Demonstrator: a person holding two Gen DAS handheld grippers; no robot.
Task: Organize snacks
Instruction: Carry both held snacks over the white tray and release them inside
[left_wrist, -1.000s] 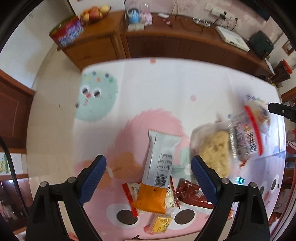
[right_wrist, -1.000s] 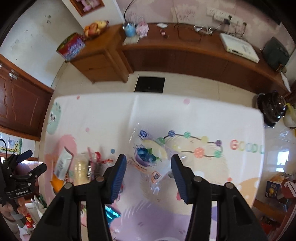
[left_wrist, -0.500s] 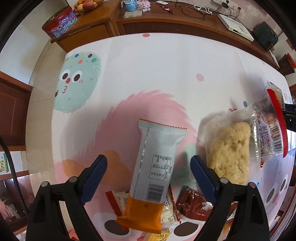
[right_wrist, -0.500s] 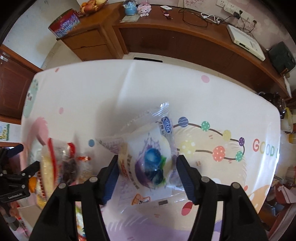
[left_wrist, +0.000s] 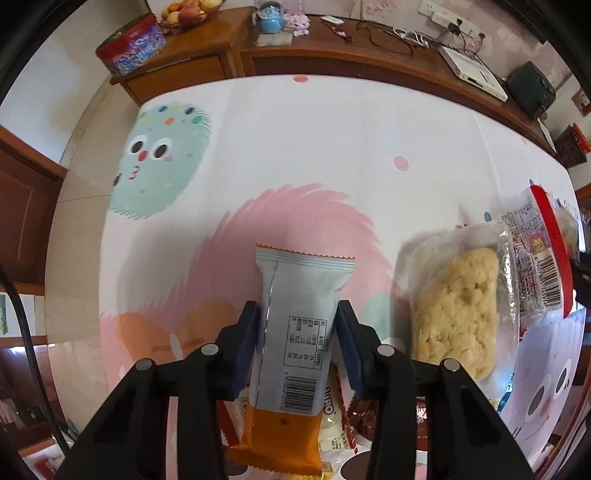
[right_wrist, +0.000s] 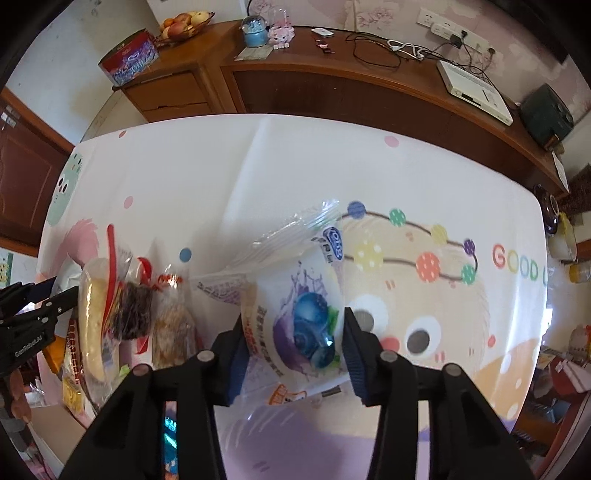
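Note:
My left gripper is shut on a silver and orange snack bar packet that lies lengthwise between the fingers, over the table. A clear bag with a pale rice cake lies just to its right. My right gripper is shut on a white blueberry pastry bag with a clear crinkled top. In the right wrist view the rice cake bag, a dark snack and a brown snack lie to the left, by the left gripper.
The table has a cartoon cloth with a green monster. Small red and yellow wrappers lie under the left gripper. A wooden sideboard with a red tin, fruit and cables stands beyond the far edge.
Both grippers have come down and closed: the left on the snack bar packet, the right on the blueberry pastry bag. One second ago both were open above the snacks.

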